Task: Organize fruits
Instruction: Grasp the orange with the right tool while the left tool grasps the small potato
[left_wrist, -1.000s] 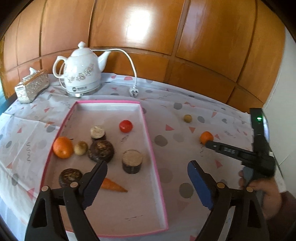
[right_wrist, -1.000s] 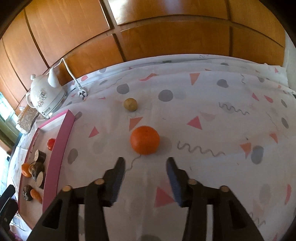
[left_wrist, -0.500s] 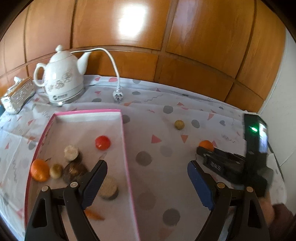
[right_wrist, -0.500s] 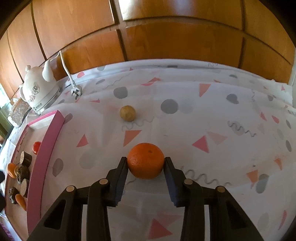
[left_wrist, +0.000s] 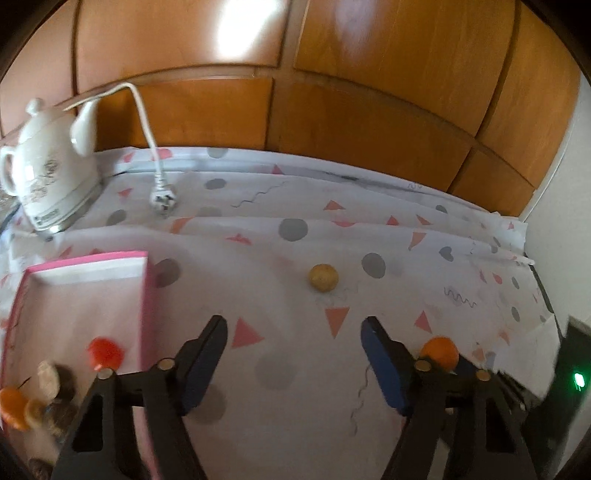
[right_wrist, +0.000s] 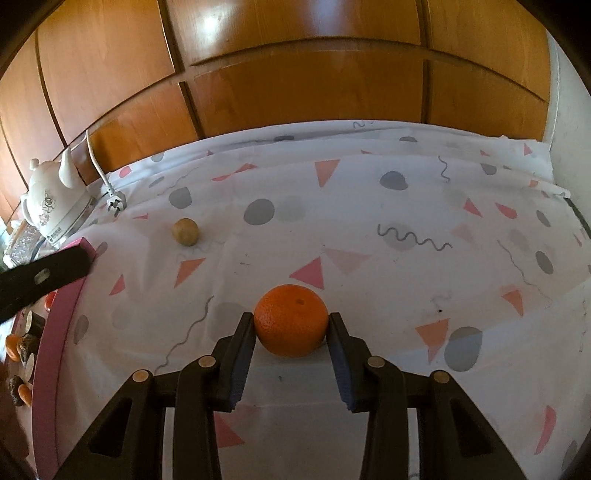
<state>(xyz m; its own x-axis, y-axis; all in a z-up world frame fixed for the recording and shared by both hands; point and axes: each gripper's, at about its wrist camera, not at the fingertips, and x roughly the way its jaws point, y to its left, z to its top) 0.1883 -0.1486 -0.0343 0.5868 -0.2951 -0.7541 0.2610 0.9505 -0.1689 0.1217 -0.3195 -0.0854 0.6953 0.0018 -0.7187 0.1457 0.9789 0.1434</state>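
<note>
While hidden from left view | right hand-held gripper (right_wrist: 291, 325) clasps orange (right_wrist: 291, 319)

The right tongs (right_wrist: 291, 325) are closed with both pads pressed against the sides of the orange (right_wrist: 291, 320) low over the desk (right_wrist: 369, 236), while the left tongs (left_wrist: 293, 332) hang spread wide, gripping nothing.

text: none legible | kettle (left_wrist: 48, 177): dark mark on base, too blurred to read
</note>
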